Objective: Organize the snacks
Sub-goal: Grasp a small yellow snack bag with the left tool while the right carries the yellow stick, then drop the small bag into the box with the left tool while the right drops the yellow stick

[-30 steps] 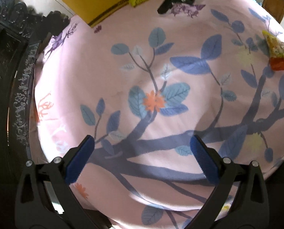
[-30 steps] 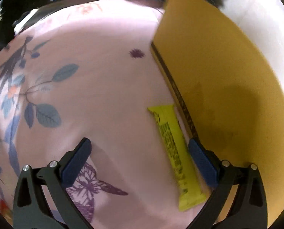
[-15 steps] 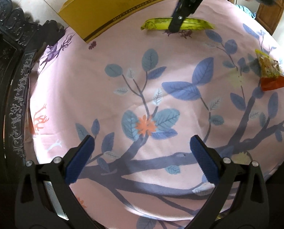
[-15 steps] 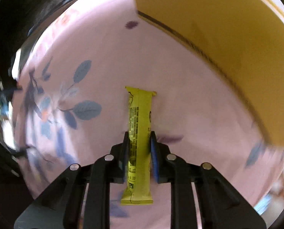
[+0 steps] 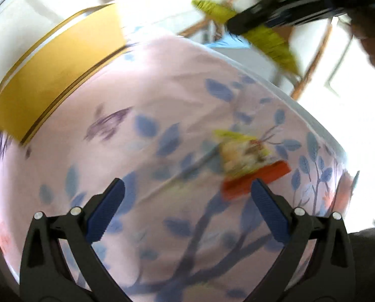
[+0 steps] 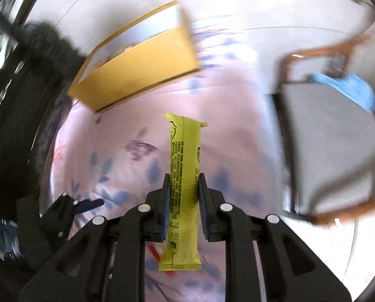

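Note:
My right gripper (image 6: 183, 196) is shut on a long yellow snack bar (image 6: 184, 161) and holds it in the air above the pink flowered tablecloth (image 6: 227, 136). The bar (image 5: 268, 40) and the right gripper (image 5: 247, 21) also show at the top right of the left wrist view. My left gripper (image 5: 187, 201) is open and empty above the cloth (image 5: 142, 156). A yellow and orange snack bag (image 5: 247, 156) lies on the cloth just ahead of its right finger. An open yellow box (image 6: 142, 68) stands at the far side of the table; it also shows in the left wrist view (image 5: 59, 75).
A wooden chair with a grey seat (image 6: 331, 138) and a blue cloth (image 6: 348, 88) stands to the right of the table. Dark carved furniture (image 6: 13, 115) stands on the left. My left gripper (image 6: 86, 203) shows low at the left in the right wrist view.
My right gripper shut on the yellow bar and lifted it off the cloth. My left gripper swung right, towards the yellow and orange bag.

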### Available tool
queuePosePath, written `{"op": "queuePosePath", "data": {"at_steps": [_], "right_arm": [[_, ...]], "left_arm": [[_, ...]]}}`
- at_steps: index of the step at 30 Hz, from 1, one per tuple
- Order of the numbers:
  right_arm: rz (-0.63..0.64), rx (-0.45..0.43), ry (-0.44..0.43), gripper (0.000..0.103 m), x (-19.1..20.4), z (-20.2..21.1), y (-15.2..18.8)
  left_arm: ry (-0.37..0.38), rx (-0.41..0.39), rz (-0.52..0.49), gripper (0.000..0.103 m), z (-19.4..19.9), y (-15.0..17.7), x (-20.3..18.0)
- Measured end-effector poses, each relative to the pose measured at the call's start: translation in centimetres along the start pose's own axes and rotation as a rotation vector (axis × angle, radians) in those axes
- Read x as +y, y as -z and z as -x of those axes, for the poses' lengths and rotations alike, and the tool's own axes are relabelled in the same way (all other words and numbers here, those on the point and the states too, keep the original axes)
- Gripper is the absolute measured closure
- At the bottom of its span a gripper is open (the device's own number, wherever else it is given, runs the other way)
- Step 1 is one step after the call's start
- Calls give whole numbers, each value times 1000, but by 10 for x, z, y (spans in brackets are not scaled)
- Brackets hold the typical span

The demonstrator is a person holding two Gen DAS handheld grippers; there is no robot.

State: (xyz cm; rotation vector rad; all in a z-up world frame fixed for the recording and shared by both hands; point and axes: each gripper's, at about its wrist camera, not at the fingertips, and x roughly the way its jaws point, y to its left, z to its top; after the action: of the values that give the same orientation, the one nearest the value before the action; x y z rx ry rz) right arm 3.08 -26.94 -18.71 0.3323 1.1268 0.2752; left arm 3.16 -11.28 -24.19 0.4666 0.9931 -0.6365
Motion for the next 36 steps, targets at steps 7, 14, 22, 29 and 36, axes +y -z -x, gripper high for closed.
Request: {"op": "queuePosePath", "data": {"at_steps": [7, 14, 22, 29, 36], "right_arm": [[-185, -109, 53, 83, -39, 58, 64], [-167, -79, -6, 83, -26, 55, 65], [-37, -97, -100, 83, 29, 47, 7], [122, -222, -225, 83, 91, 40, -83], [207, -317, -172, 83, 140, 5, -203]], "left_arm": [[107, 76, 67, 24, -44, -38, -26], [136, 104, 168, 63, -48, -44, -9], [14, 0, 327, 64, 8, -41, 72], [-180, -137, 498, 64, 65, -75, 181], [-368, -167, 608, 64, 74, -161, 303]]}}
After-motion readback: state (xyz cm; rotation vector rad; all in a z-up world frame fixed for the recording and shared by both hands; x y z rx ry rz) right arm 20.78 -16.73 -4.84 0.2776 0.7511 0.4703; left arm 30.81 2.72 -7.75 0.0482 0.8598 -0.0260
